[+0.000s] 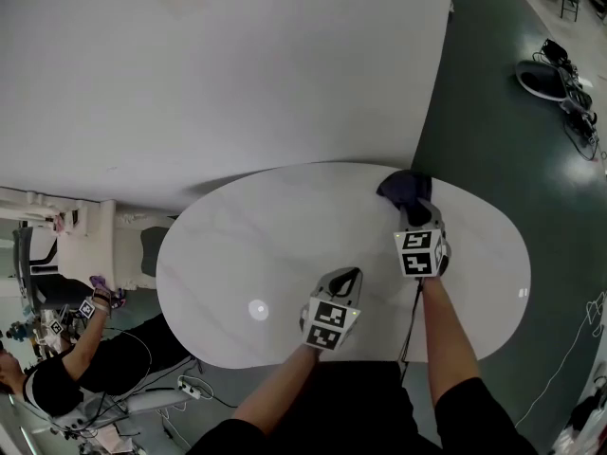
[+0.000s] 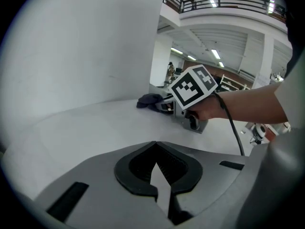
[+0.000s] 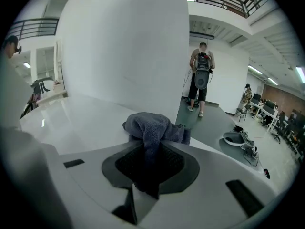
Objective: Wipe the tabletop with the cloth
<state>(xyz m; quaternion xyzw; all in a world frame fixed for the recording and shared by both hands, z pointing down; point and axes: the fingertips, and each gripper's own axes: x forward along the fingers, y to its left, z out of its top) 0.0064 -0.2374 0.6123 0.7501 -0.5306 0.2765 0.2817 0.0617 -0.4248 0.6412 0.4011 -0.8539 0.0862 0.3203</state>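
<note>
Left gripper (image 1: 346, 275) nearest my camera: jaws pressed together, nothing between, above near part of white glossy oval tabletop (image 1: 247, 245). Right gripper (image 1: 417, 214) pinching crumpled dark grey-blue terry cloth (image 1: 405, 186); I see cloth resting at tabletop's far edge.

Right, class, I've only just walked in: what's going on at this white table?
A person holds a gripper in each hand over a white oval table. The right gripper is shut on a dark grey-blue cloth, which sits bunched on the tabletop near its far edge. The left gripper is shut with nothing in it, over bare tabletop nearer the person.
</note>
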